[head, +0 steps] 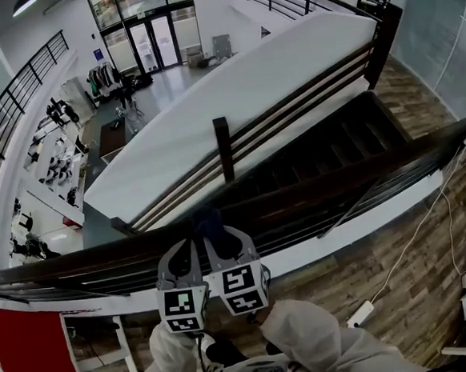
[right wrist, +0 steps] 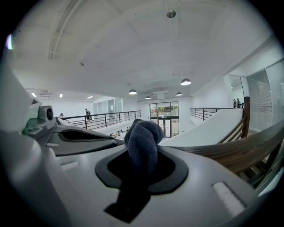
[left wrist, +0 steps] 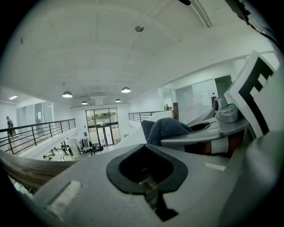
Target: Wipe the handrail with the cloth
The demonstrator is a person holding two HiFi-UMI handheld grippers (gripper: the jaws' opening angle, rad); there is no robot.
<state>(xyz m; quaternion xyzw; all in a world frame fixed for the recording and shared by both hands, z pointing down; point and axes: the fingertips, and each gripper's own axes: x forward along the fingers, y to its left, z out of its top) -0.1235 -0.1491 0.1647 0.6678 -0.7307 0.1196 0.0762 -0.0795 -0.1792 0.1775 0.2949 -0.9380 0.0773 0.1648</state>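
Note:
A dark wooden handrail point(head: 353, 181) runs across the head view from lower left to upper right; it also shows at the left gripper view's lower left point(left wrist: 26, 170) and at the right gripper view's right side point(right wrist: 239, 150). A dark blue cloth point(head: 208, 222) lies bunched on top of it. My right gripper point(head: 221, 238) is shut on the cloth point(right wrist: 143, 142), which pokes up between its jaws point(right wrist: 142, 175). Close beside it on the left, my left gripper point(head: 185, 245) is shut with nothing in it point(left wrist: 148, 177). From the left gripper view the cloth point(left wrist: 166, 128) shows at the right.
Beyond the rail a dark staircase point(head: 335, 153) and a white sloped wall point(head: 234, 93) drop to a lower floor. On the wooden floor on my side lie a white cable and power strip point(head: 360, 314). A red panel point(head: 29, 350) stands at lower left.

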